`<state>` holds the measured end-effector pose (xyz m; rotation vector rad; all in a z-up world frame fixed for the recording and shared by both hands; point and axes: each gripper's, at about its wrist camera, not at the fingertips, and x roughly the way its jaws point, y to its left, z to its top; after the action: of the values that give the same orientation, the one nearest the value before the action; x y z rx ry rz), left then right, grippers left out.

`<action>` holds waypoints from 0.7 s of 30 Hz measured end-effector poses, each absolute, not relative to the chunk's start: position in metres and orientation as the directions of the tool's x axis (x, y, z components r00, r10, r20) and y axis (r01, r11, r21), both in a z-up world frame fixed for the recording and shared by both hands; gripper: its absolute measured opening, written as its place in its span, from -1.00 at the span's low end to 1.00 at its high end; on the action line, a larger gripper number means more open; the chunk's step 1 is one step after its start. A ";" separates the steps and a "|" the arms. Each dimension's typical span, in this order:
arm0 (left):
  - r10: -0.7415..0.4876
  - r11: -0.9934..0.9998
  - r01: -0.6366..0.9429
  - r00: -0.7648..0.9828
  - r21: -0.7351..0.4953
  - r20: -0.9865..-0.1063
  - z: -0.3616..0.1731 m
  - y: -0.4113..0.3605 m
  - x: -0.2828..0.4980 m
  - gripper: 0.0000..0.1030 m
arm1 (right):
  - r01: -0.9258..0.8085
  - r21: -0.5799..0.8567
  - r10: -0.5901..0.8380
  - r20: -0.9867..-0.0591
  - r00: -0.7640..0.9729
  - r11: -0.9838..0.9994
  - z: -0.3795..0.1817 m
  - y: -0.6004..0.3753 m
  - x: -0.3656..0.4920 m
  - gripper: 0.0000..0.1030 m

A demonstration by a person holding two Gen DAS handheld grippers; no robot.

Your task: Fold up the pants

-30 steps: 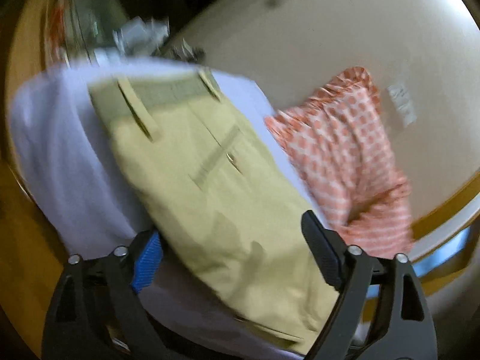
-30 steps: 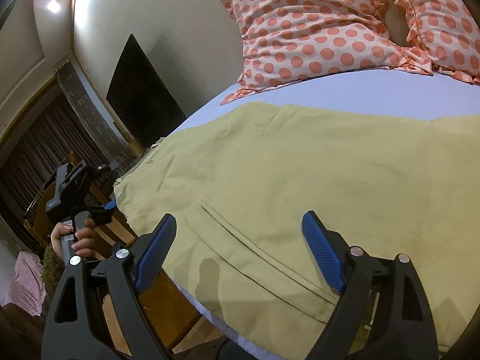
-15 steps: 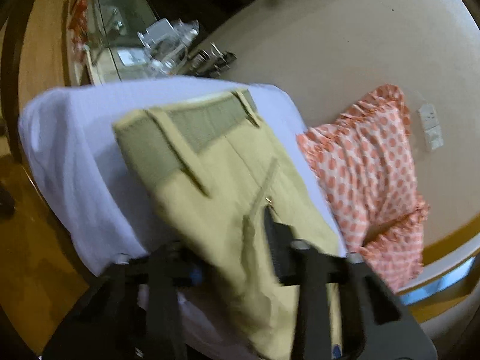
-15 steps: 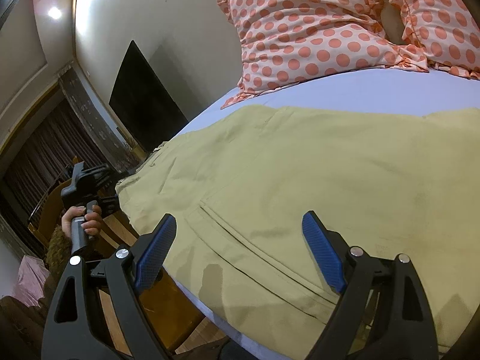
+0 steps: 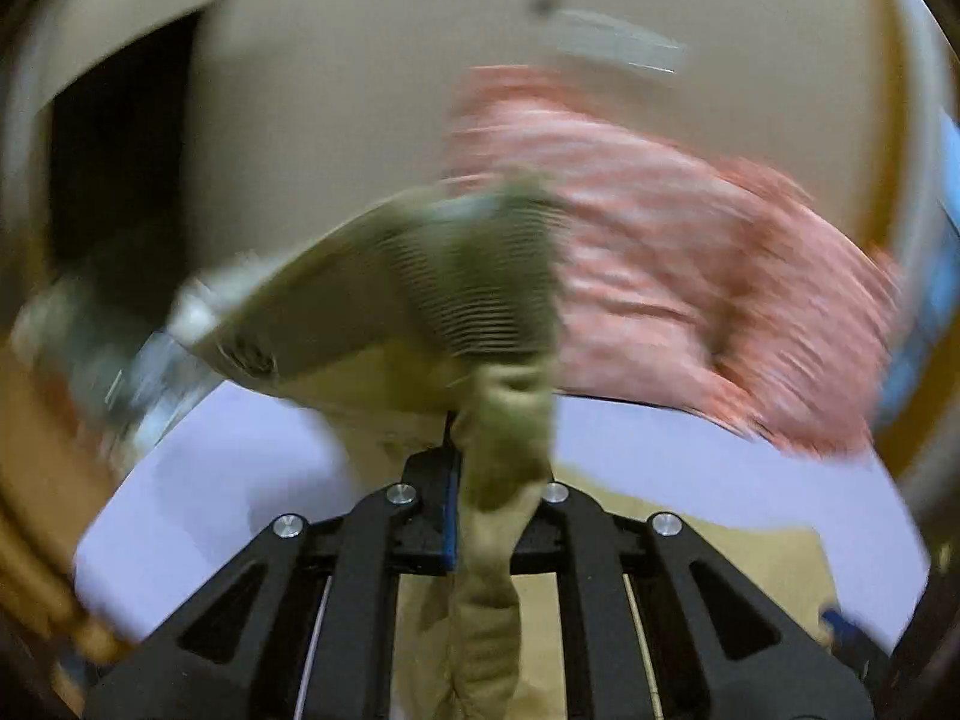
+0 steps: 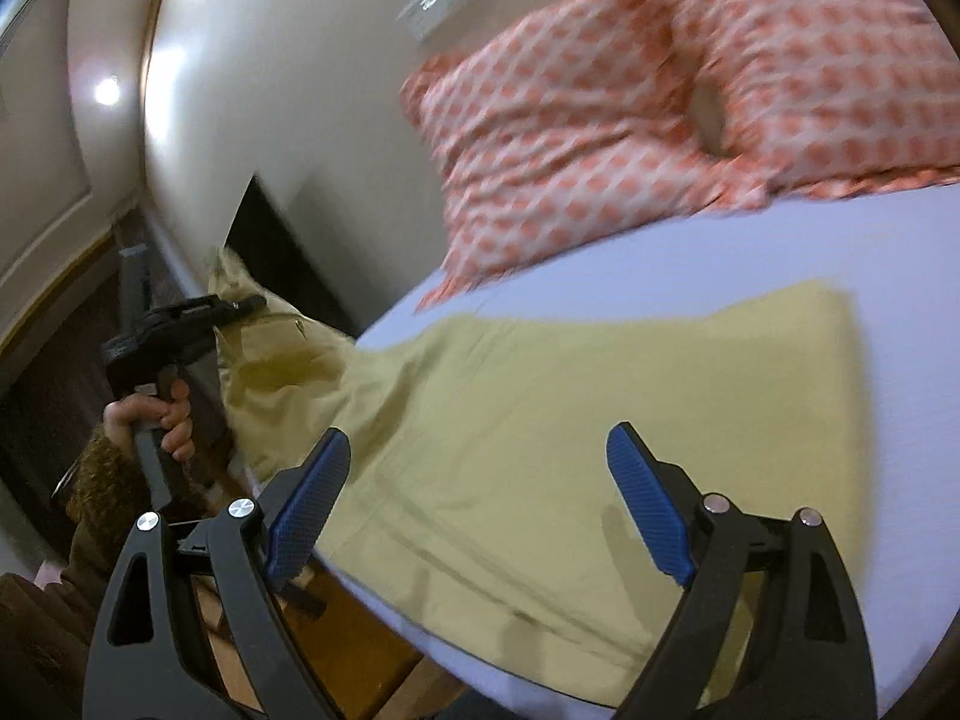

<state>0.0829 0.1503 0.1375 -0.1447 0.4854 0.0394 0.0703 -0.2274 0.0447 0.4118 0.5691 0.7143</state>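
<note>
The khaki pants (image 6: 540,420) lie spread on the lilac bed sheet (image 6: 780,252). My left gripper (image 5: 498,468) is shut on the pants' waistband end (image 5: 420,300) and holds it lifted off the bed; the view is motion-blurred. In the right wrist view the left gripper (image 6: 240,306) shows at the left bed edge with the raised cloth (image 6: 270,360). My right gripper (image 6: 480,504) is open and empty, hovering over the near edge of the pants.
Orange polka-dot pillows (image 6: 690,90) lie at the head of the bed against the cream wall (image 6: 270,60). A dark panel (image 6: 282,252) stands by the wall. Wooden floor (image 6: 360,672) lies below the bed's near edge.
My left gripper has closed on the waistband end and lifted it off the bed, swinging fast. My right gripper has shifted a little and stays open.
</note>
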 end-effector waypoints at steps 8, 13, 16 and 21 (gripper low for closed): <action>-0.364 0.778 0.593 0.693 0.206 -0.622 0.059 -0.091 0.037 -0.82 | -0.241 0.583 0.491 -0.317 0.811 0.776 0.044 -0.335 0.056 0.74; -0.308 0.669 0.648 0.688 0.365 -0.657 0.000 -0.120 0.005 -0.67 | -0.201 0.646 0.507 -0.330 0.796 0.736 0.035 -0.366 0.062 0.74; -0.341 0.672 0.660 0.677 0.335 -0.652 0.013 -0.108 -0.004 -0.46 | -0.226 0.638 0.571 -0.407 0.713 0.736 0.029 -0.348 0.084 0.66; -0.463 0.739 0.657 0.655 0.148 -0.597 0.059 -0.062 -0.018 0.25 | -0.212 0.597 0.584 -0.543 0.604 0.773 0.010 -0.320 0.118 0.18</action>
<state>-0.0178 -0.0624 0.0585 0.3710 0.5645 -0.6514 0.1177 -0.3196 0.0099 0.5135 0.7985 0.4845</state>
